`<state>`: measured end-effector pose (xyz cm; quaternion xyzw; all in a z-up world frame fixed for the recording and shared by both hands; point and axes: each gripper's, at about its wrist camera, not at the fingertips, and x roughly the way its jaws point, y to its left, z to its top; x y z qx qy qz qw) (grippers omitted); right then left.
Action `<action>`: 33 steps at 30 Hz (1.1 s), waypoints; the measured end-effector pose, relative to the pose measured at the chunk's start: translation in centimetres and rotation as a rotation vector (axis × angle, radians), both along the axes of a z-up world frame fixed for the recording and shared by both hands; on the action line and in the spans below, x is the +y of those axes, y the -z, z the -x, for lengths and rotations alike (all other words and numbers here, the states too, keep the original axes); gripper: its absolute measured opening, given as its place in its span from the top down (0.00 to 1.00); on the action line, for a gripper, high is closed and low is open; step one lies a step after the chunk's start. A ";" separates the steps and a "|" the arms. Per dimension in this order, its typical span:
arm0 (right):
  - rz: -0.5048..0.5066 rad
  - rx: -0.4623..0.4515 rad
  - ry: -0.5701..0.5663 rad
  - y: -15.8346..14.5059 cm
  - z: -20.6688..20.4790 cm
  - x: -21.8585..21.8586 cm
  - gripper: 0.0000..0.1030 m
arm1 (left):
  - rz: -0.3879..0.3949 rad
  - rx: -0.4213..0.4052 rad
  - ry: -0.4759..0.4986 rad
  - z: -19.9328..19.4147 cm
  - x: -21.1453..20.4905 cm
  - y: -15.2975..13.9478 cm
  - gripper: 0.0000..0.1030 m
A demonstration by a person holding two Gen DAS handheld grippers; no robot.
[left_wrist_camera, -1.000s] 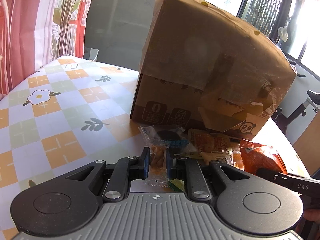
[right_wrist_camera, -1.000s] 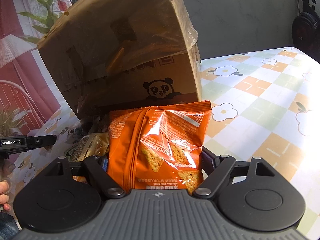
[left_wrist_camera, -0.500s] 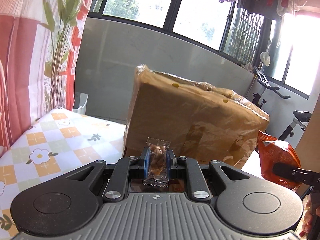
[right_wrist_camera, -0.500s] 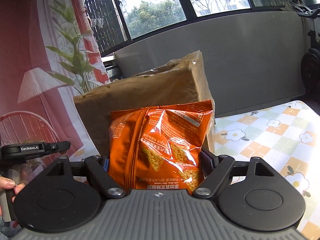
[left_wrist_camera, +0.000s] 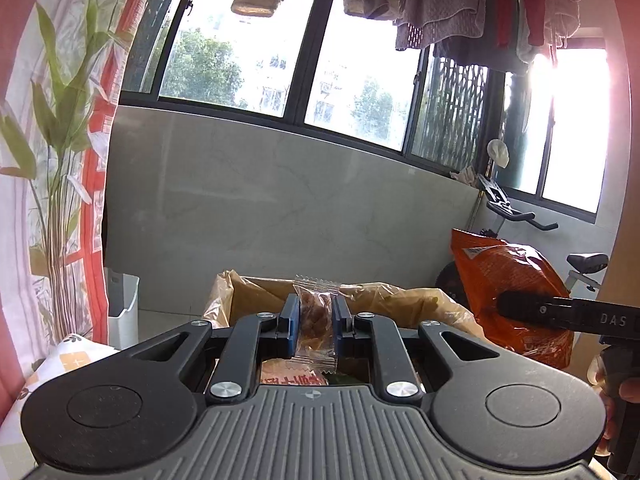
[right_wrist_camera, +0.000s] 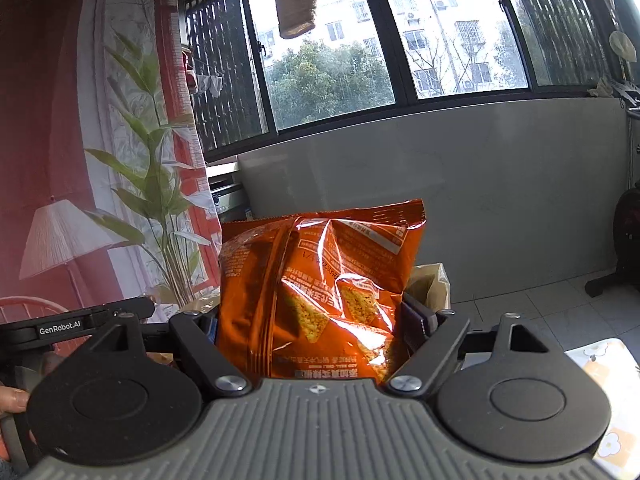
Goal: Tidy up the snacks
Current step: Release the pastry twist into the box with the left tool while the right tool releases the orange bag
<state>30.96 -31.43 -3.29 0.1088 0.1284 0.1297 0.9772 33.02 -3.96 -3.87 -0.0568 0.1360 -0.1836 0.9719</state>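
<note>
Two snacks are in your grip at once, one per hand, both lifted above the box (left_wrist_camera: 248, 292). Your left gripper (left_wrist_camera: 313, 322) is pinched nearly closed on a small clear-wrapped sweet (left_wrist_camera: 314, 320), held upright by its middle so the crimped ends stick out above and below the pads. That narrow pinch suits such a thin packet; anything looser would likely let it slide out. Your right gripper (right_wrist_camera: 310, 320) stands wide around the orange chip bag (right_wrist_camera: 320, 280), its pads pressing the bag's lower sides while the puffed top rises free. Gripping low keeps the air cushion from being squeezed flat, though the slick foil could slip if you tilt it.

From the left wrist view, the box sits just beyond and below the sweet, its top open and lined with crumpled brown paper. Another packet with red print (left_wrist_camera: 292, 374) shows beneath the fingers; whether it lies inside the box or on the table (left_wrist_camera: 68, 356) you cannot tell from here. The chip bag hangs to the right of the box at about the same height.

Both items look ready to go in the box; dropping the sweet first seems sensible, since the bulky bag would cover it.
</note>
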 end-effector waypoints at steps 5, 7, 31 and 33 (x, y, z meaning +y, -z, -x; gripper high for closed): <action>0.131 0.090 0.084 1.0 -6.9 2.6 0.21 | -0.031 0.058 -0.001 -3.7 -1.5 0.7 0.83; 0.152 0.137 0.096 1.9 -8.7 3.4 0.21 | -0.047 0.077 -0.006 -4.6 -1.8 1.2 0.83; 0.071 0.143 0.063 1.1 -8.7 3.2 0.00 | -0.107 0.059 -0.075 -1.7 -0.6 0.6 0.08; 0.074 0.126 0.057 0.9 -8.0 3.3 0.00 | -0.123 0.066 -0.087 -1.3 -0.7 0.5 0.07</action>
